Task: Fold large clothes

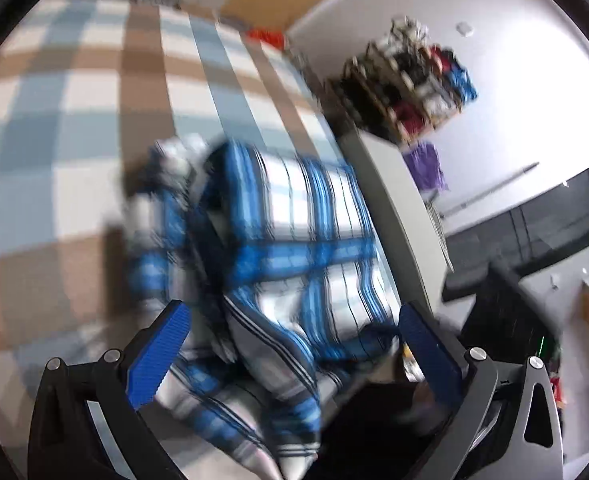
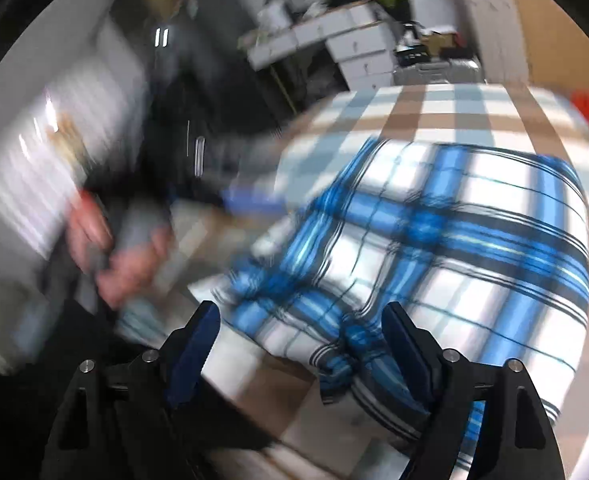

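A blue, white and black plaid garment (image 1: 294, 232) lies partly folded on the checked tablecloth (image 1: 74, 120). My left gripper (image 1: 294, 336) hovers over its near end with the jaws wide apart; bunched cloth lies between the blue pads (image 1: 158, 360), which do not press on it. In the right wrist view the same garment (image 2: 454, 232) spreads flat across the tablecloth (image 2: 434, 112). My right gripper (image 2: 300, 332) stands open at the garment's near edge, with a gathered corner just inside its right finger (image 2: 406, 344). Both views are motion-blurred.
A person's hand (image 2: 106, 252) on the other gripper's handle shows blurred at the left. The table edge (image 1: 394, 208) runs beside the garment. Beyond it are a rack of clothes (image 1: 410, 80), a purple cloth (image 1: 426, 164) and white drawers (image 2: 358, 52).
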Demonstrator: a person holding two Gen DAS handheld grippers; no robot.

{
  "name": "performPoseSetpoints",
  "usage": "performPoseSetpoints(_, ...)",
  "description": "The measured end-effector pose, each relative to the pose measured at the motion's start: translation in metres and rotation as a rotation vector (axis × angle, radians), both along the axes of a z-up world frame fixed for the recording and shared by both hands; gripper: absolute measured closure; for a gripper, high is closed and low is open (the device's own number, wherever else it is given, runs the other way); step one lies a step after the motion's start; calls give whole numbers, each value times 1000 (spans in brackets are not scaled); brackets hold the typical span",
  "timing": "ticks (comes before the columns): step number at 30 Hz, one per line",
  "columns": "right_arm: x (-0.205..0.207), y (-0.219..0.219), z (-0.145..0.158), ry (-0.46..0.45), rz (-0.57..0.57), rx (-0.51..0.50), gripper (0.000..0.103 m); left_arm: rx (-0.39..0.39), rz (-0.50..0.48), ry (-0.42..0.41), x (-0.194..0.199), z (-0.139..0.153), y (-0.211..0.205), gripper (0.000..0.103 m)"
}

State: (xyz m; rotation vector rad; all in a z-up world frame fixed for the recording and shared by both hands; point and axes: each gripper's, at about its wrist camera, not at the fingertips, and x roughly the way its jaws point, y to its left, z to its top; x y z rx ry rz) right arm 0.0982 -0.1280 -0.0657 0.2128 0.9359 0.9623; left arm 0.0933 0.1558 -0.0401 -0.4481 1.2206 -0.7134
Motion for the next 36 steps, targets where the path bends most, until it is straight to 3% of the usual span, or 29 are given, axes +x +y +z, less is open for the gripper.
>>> performPoseSetpoints(3, 20, -43, 0, 89, -89, 144, 7, 46, -30, 53, -1, -11, -14, 2)
performPoseSetpoints(8, 49, -64, -27, 242, -173, 192, 7, 33, 3, 179, 3, -33, -19, 2)
performPoseSetpoints(9, 54, -70, -30, 285, -196, 199, 7, 33, 6, 185, 2, -33, -20, 13)
performPoseSetpoints(10, 58, -77, -37, 343, -223, 222, 7, 42, 3, 185, 3, -30, -22, 39)
performPoseSetpoints(11, 61, -82, -43, 397, -239, 253, 7, 69, 6, 178, 3, -29, -24, 52)
performPoseSetpoints(12, 65, -85, -49, 439, -252, 288, 7, 122, 11, 165, 2, -27, -25, 76)
performPoseSetpoints(13, 69, -90, -51, 461, -261, 323, 7, 164, 15, 150, 0, -25, -26, 89)
performPoseSetpoints(16, 73, -97, -53, 510, -266, 394, 7, 281, 0, 105, -6, -21, -30, 98)
performPoseSetpoints(20, 74, -98, -55, 537, -279, 421, 8, 351, -28, 52, -14, 1, -39, 100)
performPoseSetpoints(26, 75, -98, -62, 585, -225, 496, 7, 271, -67, -70, -23, 64, -32, 101)
performPoseSetpoints(28, 74, -95, -66, 637, -187, 543, 5, 283, -69, -120, -28, 72, -24, 100)
performPoseSetpoints(31, 76, -82, -77, 729, -129, 559, 5, 314, -43, -104, -26, 55, -15, 100)
performPoseSetpoints(34, 74, -74, -79, 714, -137, 490, 5, 330, -15, -40, -24, 14, -9, 100)
performPoseSetpoints(36, 72, -67, -79, 696, -131, 438, 5, 298, 13, 3, -24, -11, 6, 100)
